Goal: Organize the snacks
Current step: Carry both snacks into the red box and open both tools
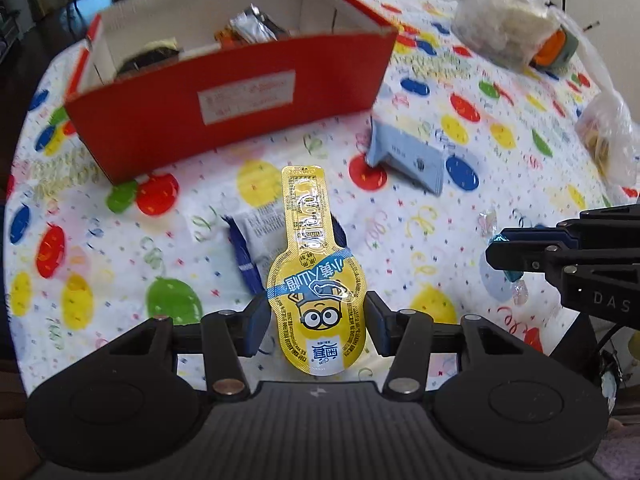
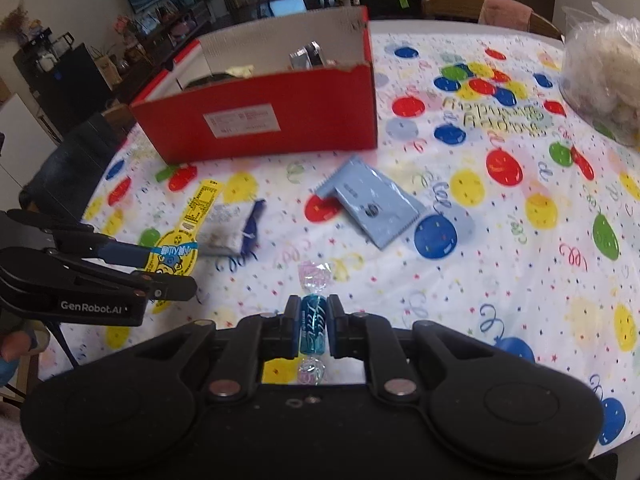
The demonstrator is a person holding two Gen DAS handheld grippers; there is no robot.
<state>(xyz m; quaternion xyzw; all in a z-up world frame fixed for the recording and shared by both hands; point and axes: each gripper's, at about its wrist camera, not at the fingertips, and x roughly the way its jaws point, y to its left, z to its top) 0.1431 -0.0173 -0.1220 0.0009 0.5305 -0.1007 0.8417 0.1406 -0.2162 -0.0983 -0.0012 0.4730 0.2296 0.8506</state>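
A yellow bottle-shaped snack pouch (image 1: 306, 216) with a cartoon face is held above the table, my left gripper (image 1: 318, 314) shut on its round lower part. From the right wrist view the same pouch (image 2: 202, 204) sticks out of the left gripper (image 2: 172, 270) at the left edge. My right gripper (image 2: 314, 312) is shut on a small blue twist-wrapped candy (image 2: 314, 340), also lifted off the cloth. In the left wrist view the right gripper (image 1: 504, 254) enters from the right. A red open-top box (image 1: 240, 112) (image 2: 260, 124) holding several snacks stands at the far side.
A light-blue packet (image 1: 412, 160) (image 2: 372, 204) and a white-and-blue packet (image 1: 256, 240) (image 2: 232, 228) lie on the balloon-print tablecloth (image 2: 500, 240). Clear plastic bags (image 1: 508, 28) (image 1: 608, 140) (image 2: 604, 72) sit at the right. Chairs (image 2: 452, 6) stand past the far table edge.
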